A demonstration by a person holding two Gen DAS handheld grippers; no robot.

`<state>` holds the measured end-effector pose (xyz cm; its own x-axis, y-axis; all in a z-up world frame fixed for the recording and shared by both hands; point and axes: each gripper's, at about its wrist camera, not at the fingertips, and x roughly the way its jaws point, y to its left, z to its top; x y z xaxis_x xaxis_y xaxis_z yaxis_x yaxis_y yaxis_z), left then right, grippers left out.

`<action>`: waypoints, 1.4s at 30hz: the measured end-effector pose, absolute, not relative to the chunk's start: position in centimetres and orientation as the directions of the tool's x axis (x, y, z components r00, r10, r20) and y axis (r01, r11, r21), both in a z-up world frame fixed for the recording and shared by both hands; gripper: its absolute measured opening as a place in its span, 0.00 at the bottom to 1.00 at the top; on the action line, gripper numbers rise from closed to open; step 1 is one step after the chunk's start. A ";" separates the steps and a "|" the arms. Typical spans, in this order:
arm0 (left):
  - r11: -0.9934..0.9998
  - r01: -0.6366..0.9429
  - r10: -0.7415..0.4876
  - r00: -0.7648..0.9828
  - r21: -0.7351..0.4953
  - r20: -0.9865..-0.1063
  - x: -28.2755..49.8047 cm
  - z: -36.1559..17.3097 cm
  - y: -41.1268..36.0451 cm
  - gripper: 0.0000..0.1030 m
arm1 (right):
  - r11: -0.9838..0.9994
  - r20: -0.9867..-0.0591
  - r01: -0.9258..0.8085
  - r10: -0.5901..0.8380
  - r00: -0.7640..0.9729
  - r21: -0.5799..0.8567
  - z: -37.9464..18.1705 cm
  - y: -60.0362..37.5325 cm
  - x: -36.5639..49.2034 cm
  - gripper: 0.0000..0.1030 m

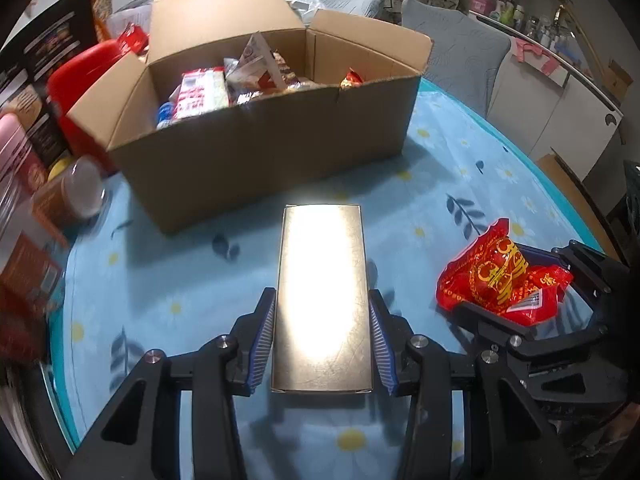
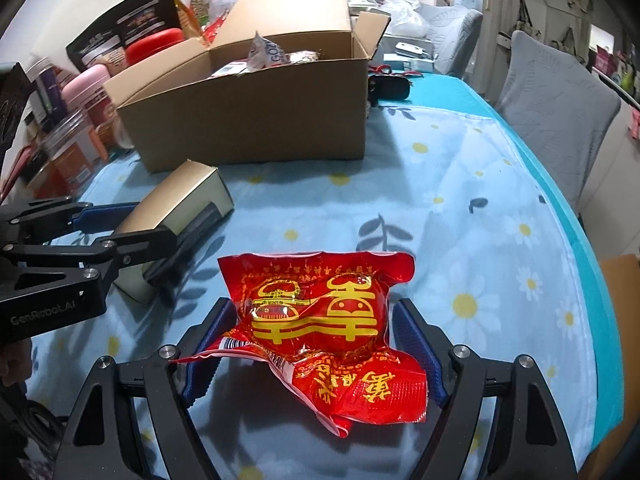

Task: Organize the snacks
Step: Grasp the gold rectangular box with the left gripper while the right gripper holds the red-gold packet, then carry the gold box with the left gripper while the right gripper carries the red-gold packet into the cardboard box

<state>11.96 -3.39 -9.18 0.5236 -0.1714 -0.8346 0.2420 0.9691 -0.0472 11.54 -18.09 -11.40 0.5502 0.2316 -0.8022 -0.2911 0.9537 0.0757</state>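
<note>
A long shiny gold box [image 1: 322, 248] lies lengthwise between the blue pads of my left gripper [image 1: 322, 294], which is shut on its two long sides. In the right wrist view the gold box [image 2: 188, 188] is tilted, its near end in the left gripper [image 2: 154, 222]. A red snack packet with gold characters [image 2: 320, 320] sits between the fingers of my right gripper [image 2: 312, 306], both pads against its sides, its shadow on the cloth beneath. The left wrist view shows the same packet [image 1: 500, 276] to the right. Behind both stands an open cardboard box [image 1: 256, 148] holding several snacks.
The table wears a blue daisy-print cloth [image 2: 460, 208]; its edge curves along the right. Jars, cartons and a red container [image 1: 80, 80] crowd the left side. A black pouch [image 2: 390, 88] lies behind the cardboard box [image 2: 248, 120]. Grey padded chairs [image 2: 560, 100] stand to the right.
</note>
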 end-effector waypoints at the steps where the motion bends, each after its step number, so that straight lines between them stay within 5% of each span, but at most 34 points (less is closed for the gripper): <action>1: 0.970 0.239 -0.170 0.521 -0.048 -0.836 11.4 -9.1 -3.3 0.43 | 0.953 -0.802 -0.292 0.234 0.549 0.079 -11.4 -18.2 11.2 0.79; 11: 0.964 0.261 -0.181 0.484 -0.057 -0.856 7.2 -8.8 -3.5 0.43 | 0.946 -0.810 -0.312 0.254 0.528 0.093 -11.3 -18.4 8.1 0.80; 24: 0.966 0.257 -0.155 0.476 -0.031 -0.866 9.0 -11.0 -4.1 0.45 | 0.942 -0.837 -0.337 0.180 0.516 -0.005 -12.2 -16.9 8.1 0.98; 32: 0.968 0.249 -0.158 0.496 -0.034 -0.854 9.0 -11.0 -4.0 0.44 | 0.942 -0.843 -0.337 0.173 0.509 -0.011 -12.3 -16.7 8.6 0.99; 34: 0.968 0.247 -0.159 0.498 -0.036 -0.852 9.0 -11.0 -3.9 0.42 | 0.943 -0.845 -0.334 0.172 0.507 -0.008 -12.3 -16.7 8.7 0.99; 38: 0.968 0.247 -0.165 0.498 -0.043 -0.852 8.9 -11.0 -3.8 0.42 | 0.933 -0.839 -0.359 0.182 0.512 -0.016 -11.8 -16.3 8.4 0.76; 42: 0.968 0.243 -0.172 0.494 -0.055 -0.852 8.8 -10.9 -3.6 0.42 | 0.936 -0.831 -0.353 0.190 0.523 -0.008 -11.6 -16.4 8.1 0.75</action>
<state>8.75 -3.59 -10.92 0.4943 -0.1722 -0.8521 0.2431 0.9685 -0.0547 8.12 -16.43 -11.65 0.5231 0.1901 -0.8308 -0.3531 0.9355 -0.0083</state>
